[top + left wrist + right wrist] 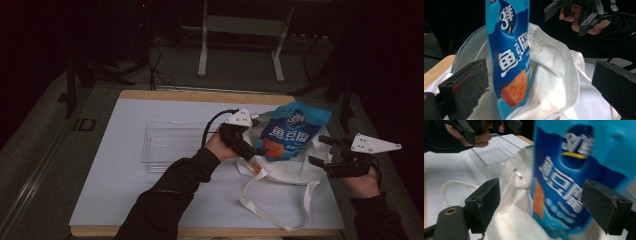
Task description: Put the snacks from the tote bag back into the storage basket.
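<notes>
A blue snack bag (294,127) with white lettering and an orange picture stands with its lower end in the mouth of a white cloth tote (285,170) on the table. My left gripper (251,151) sits just left of the bag, open. In the left gripper view its jaws stand wide apart, with the snack bag (510,62) and the tote (554,75) ahead between them. My right gripper (318,150) hovers at the tote's right side, open. In the right gripper view the snack bag (571,182) fills the gap between its jaws without touching them.
A clear plastic tray (167,142) lies empty left of the tote on the white mat (125,190). The tote's straps (280,215) trail toward the front edge. Beyond the table stand a white frame (240,30) and cables on the floor.
</notes>
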The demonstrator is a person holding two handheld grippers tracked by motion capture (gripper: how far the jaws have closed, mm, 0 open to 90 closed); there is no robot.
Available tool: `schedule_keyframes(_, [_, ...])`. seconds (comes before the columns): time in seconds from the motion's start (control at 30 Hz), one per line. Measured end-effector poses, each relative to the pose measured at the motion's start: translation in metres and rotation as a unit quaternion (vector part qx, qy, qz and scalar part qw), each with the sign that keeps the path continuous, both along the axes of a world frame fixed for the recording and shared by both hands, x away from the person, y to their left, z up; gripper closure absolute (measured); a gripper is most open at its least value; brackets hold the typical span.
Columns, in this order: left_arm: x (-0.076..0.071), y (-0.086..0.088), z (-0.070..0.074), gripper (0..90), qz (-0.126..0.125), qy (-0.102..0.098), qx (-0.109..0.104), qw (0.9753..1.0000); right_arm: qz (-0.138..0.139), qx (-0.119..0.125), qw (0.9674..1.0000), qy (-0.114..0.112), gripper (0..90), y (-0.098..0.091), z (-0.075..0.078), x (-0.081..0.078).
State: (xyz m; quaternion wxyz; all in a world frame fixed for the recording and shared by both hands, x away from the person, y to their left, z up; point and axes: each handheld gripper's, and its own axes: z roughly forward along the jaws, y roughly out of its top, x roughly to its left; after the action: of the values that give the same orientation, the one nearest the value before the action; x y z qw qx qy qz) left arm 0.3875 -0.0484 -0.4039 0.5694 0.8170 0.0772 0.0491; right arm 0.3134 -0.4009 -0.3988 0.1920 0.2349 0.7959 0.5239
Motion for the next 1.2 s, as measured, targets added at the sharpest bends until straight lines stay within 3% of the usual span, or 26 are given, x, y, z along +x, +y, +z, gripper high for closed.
schedule_keyframes(0.23, [0.017,-0.013,-0.011,7.0,0.023,0.0,0.01,0.9997,-0.027,-0.007,0.9995,0.013,21.3,-0.016,-0.012,0.013])
schedule_keyframes(0.3, [0.022,-0.015,-0.015,17.1,0.036,0.005,0.008,0.9993,-0.034,-0.01,0.9992,0.019,21.4,-0.017,-0.015,0.018])
schedule_keyframes(0.57, [0.038,-0.03,-0.023,29.6,0.062,0.021,0.04,0.997,-0.051,-0.007,0.9981,0.035,24.0,-0.017,-0.027,0.044])
schedule_keyframes(0.8, [0.045,-0.038,-0.022,40.0,0.064,0.03,0.045,0.9965,-0.045,-0.003,0.9984,0.034,31.9,-0.009,-0.031,0.057])
schedule_keyframes(0.93, [0.045,-0.045,-0.023,46.2,0.06,0.031,0.054,0.9963,-0.043,-0.012,0.9988,0.023,41.1,-0.004,-0.026,0.059])
schedule_keyframes(1.1, [0.045,-0.055,-0.022,53.0,0.053,0.032,0.056,0.9965,-0.036,-0.033,0.9984,0.029,47.7,0.008,-0.022,0.065])
schedule_keyframes(1.2, [0.045,-0.06,-0.02,56.1,0.057,0.029,0.06,0.9961,-0.033,-0.032,0.9984,0.033,53.2,0.012,-0.023,0.07])
